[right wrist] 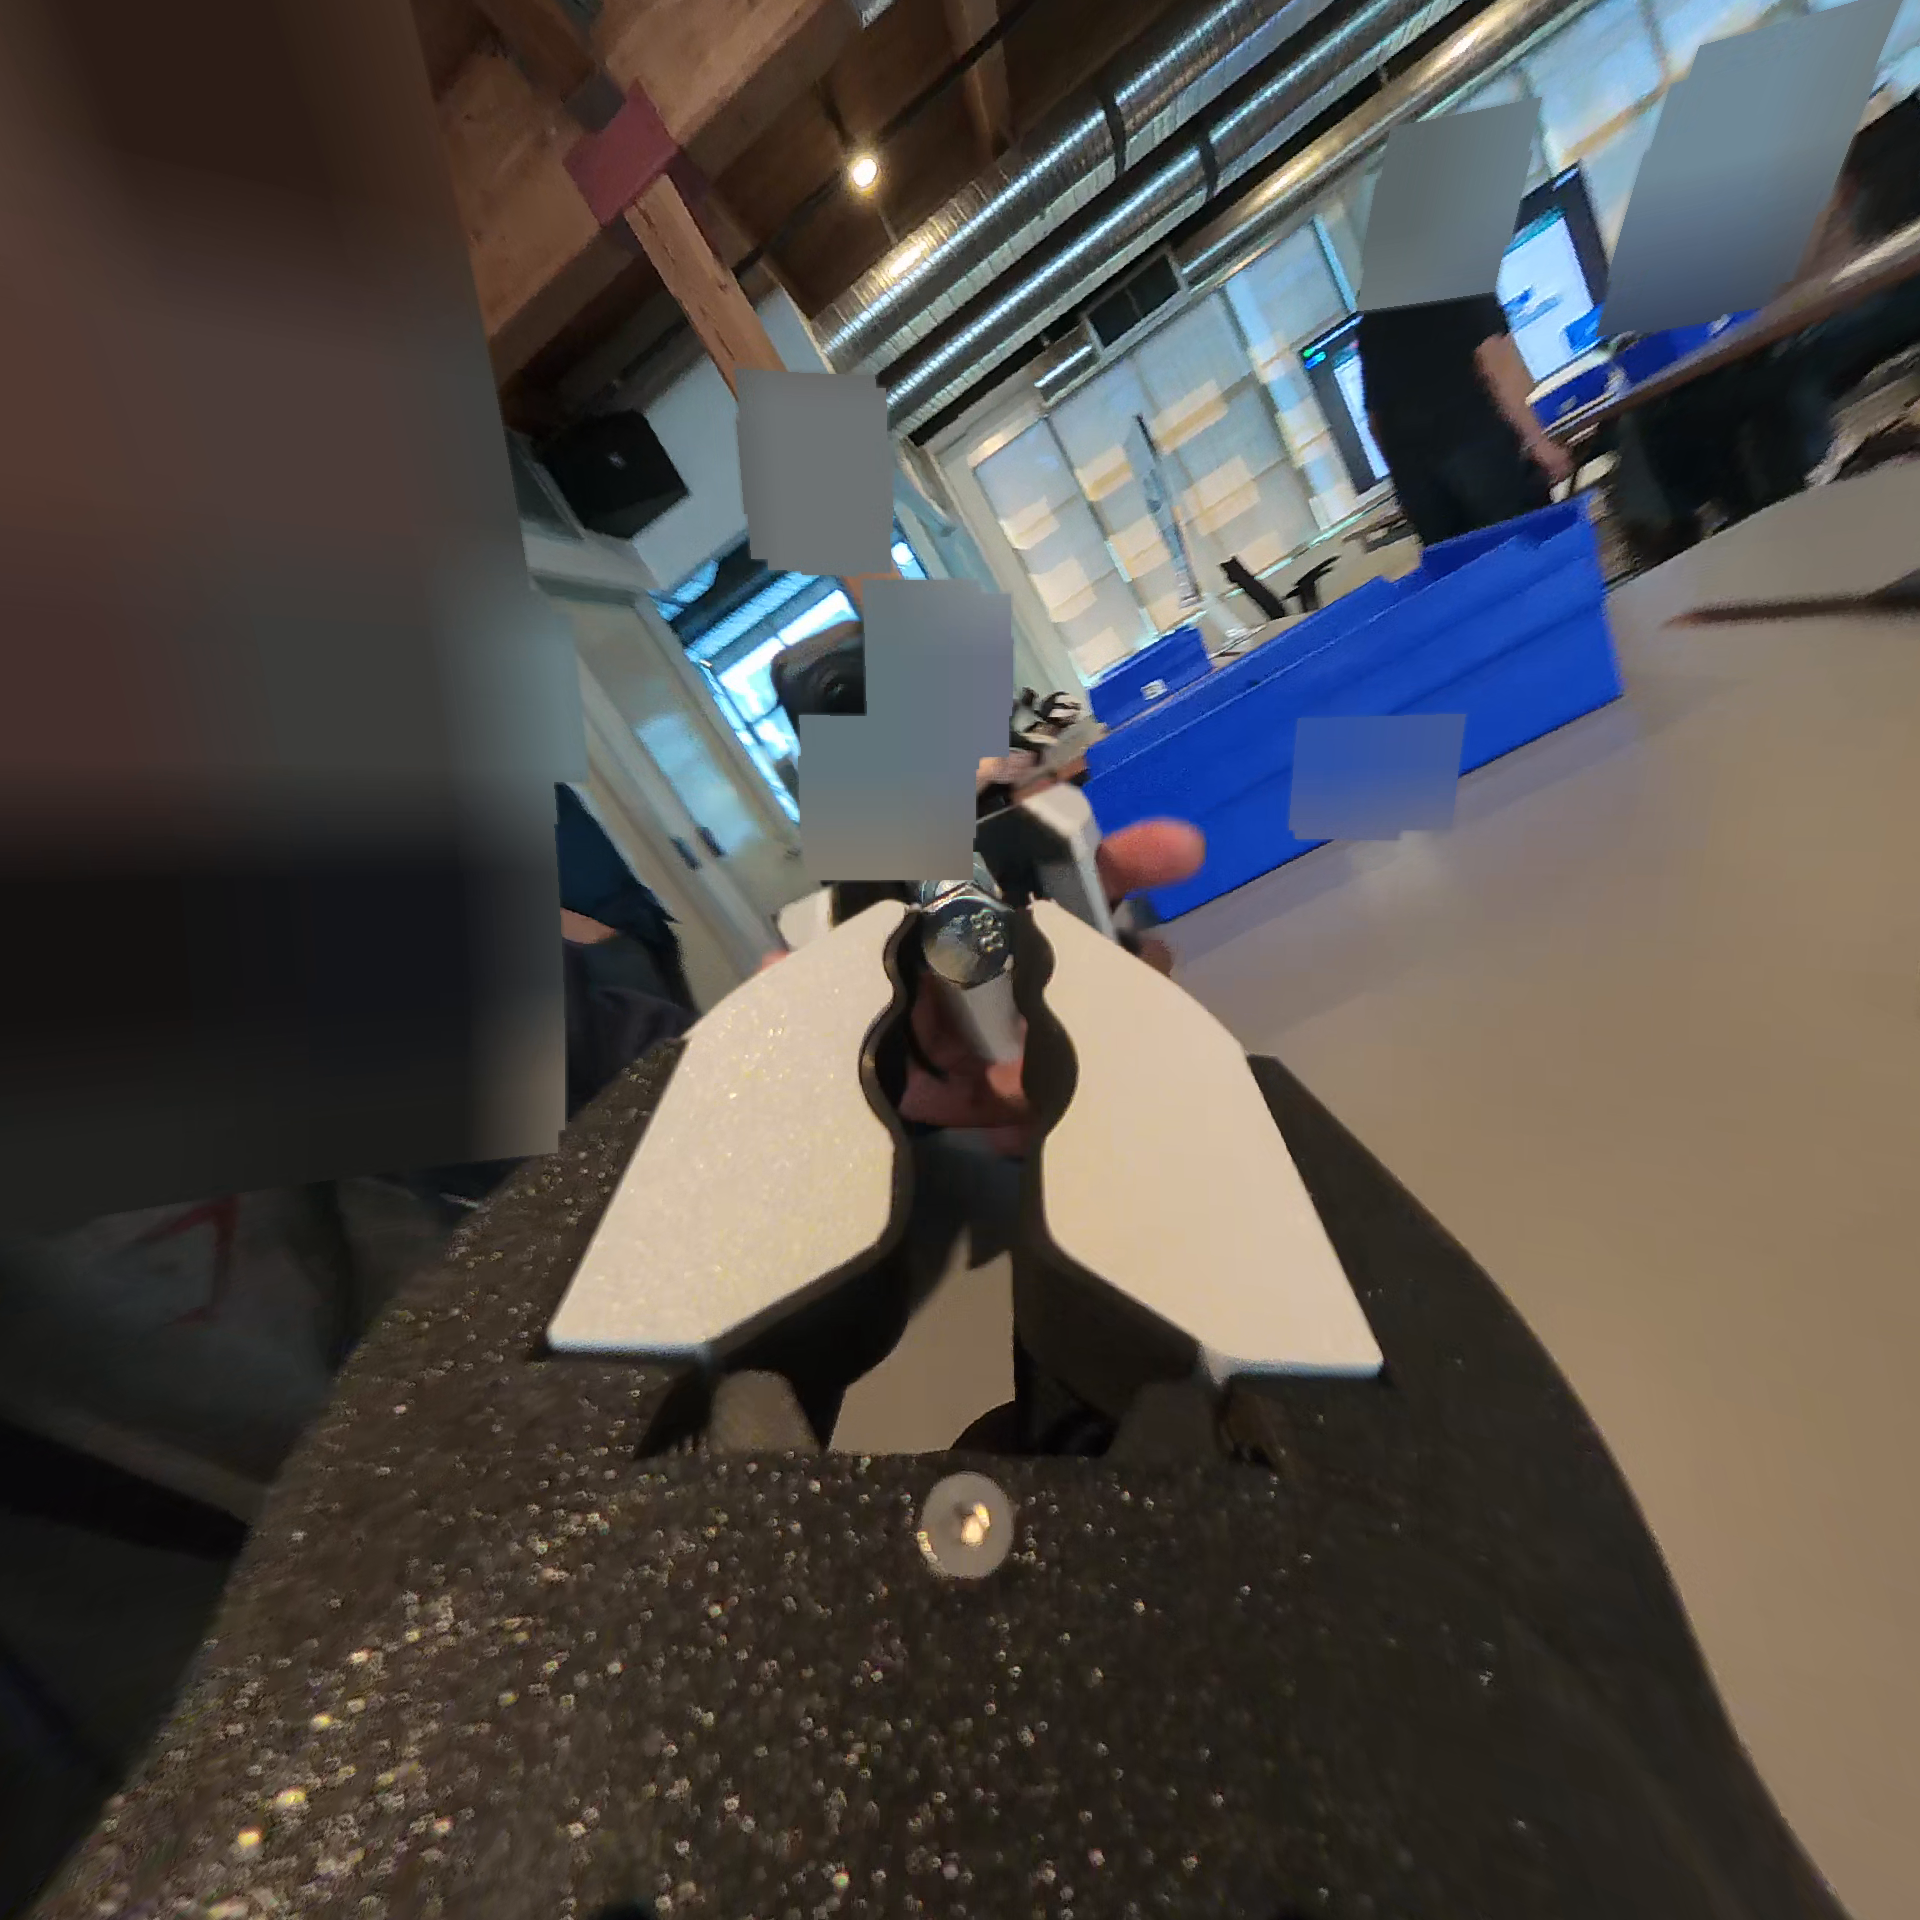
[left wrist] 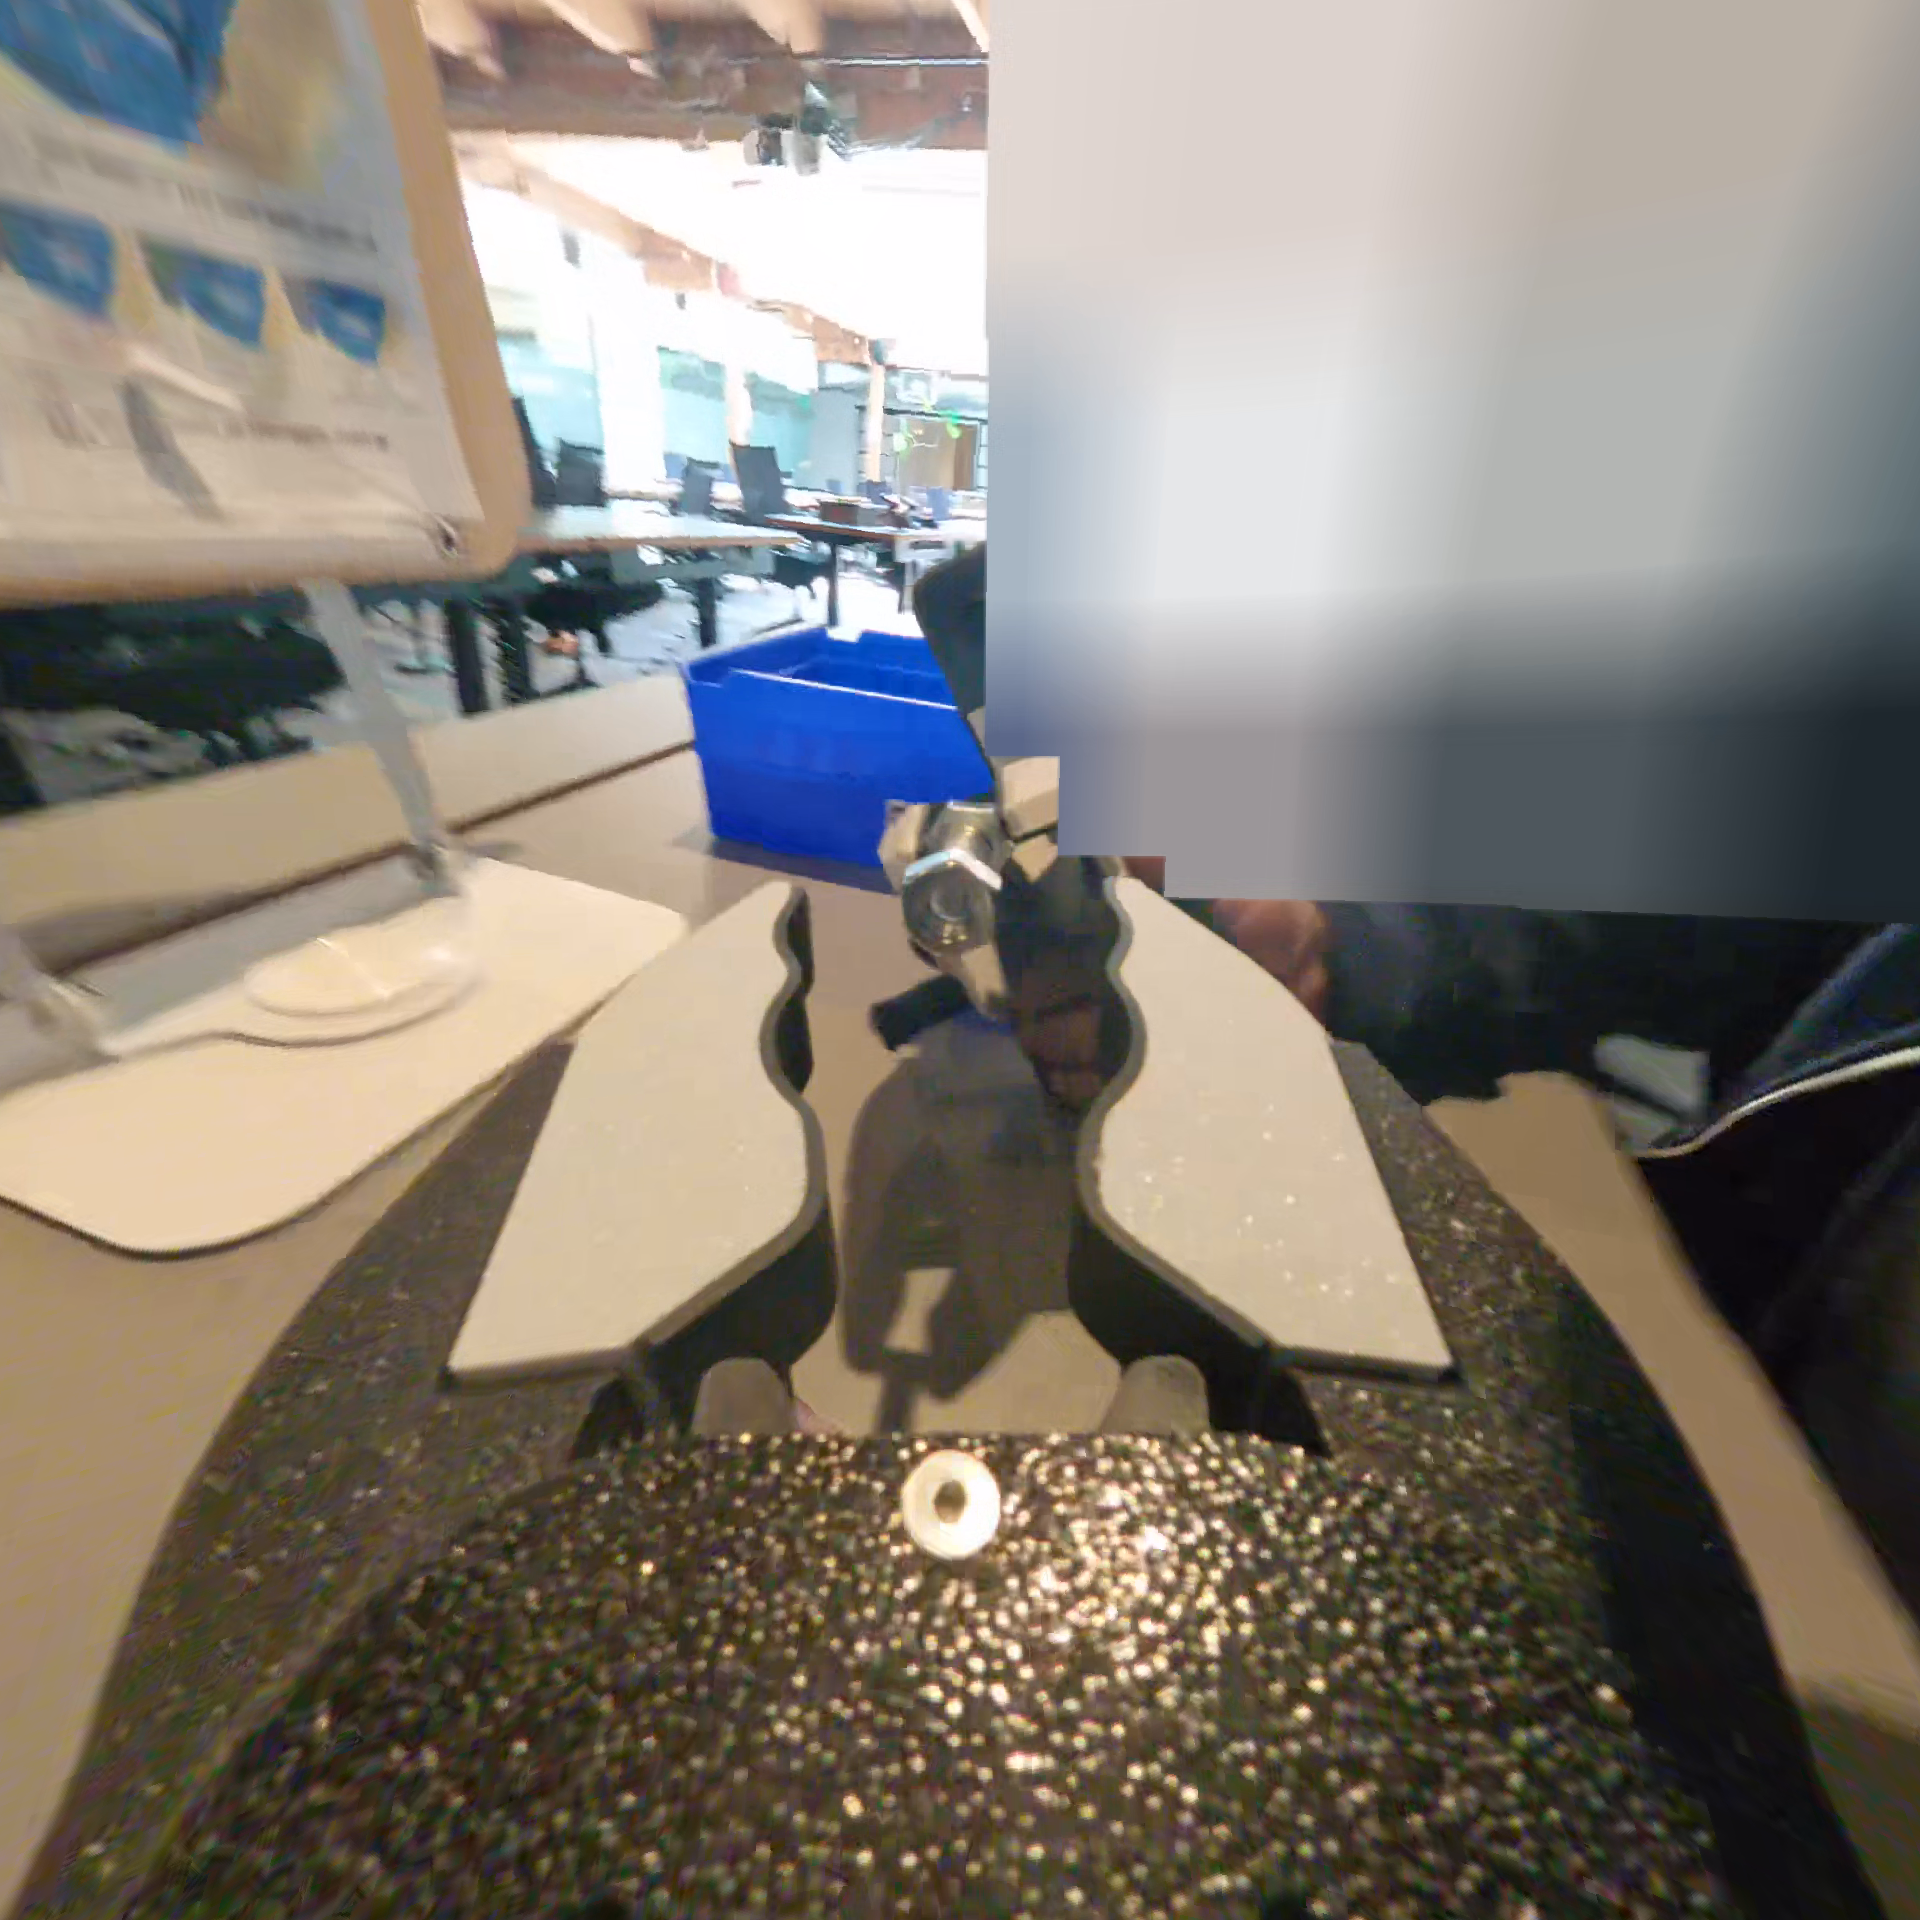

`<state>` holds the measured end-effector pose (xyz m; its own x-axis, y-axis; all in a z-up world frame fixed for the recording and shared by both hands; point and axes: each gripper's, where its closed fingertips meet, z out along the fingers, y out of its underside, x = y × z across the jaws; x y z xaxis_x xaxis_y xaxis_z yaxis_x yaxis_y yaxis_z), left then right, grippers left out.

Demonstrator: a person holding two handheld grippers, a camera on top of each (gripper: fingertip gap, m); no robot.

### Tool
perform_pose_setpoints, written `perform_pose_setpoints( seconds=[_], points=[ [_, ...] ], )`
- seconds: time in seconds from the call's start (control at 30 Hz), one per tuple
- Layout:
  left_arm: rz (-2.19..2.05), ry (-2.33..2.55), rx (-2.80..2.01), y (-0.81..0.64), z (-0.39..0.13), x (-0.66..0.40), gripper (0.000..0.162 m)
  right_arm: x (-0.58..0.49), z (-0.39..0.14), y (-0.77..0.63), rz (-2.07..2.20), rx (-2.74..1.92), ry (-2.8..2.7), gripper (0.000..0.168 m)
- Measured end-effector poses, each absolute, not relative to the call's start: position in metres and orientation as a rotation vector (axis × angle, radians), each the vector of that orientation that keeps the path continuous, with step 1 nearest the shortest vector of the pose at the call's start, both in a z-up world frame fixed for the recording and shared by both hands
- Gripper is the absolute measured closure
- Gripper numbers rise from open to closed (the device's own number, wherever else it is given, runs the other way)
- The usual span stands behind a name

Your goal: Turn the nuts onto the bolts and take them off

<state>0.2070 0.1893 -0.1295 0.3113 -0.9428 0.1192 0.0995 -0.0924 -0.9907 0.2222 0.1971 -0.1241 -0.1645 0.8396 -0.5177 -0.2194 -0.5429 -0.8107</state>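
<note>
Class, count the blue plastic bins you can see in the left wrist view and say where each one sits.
1. A single blue bin stands on the table beyond the open left gripper, just left of the bolt. The blurred patch at right may hide others.

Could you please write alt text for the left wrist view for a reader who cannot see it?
The left tongs stand open and empty above a grey table, facing a bolt with a nut on it, held by the right tongs just beyond. A blue bin sits behind, and a tilted printed sheet on a clear stand stands at left.
</note>
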Motion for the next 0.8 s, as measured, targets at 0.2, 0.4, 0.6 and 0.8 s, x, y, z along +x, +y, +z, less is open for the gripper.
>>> perform_pose_setpoints(
  seconds=[0.2, 0.4, 0.6, 0.8],
  points=[
    [-1.403, 0.639, -1.592, 0.199, -0.138, 0.206, 0.119, 0.226, -0.123, 0.201, 1.565, -1.325, -0.862, 0.152],
    [-1.891, 0.442, -1.598, 0.19, -0.132, 0.207, 0.124, 0.225, -0.121, 0.198, 1.395, -1.288, -0.965, 0.152],
    [-1.917, 0.473, -1.602, 0.184, -0.132, 0.212, 0.133, 0.221, -0.125, 0.195, 1.364, -1.287, -1.006, 0.152],
    [-1.7, 0.621, -1.584, 0.185, -0.136, 0.211, 0.145, 0.219, -0.124, 0.191, 1.382, -1.283, -1.018, 0.152]
  ],
)
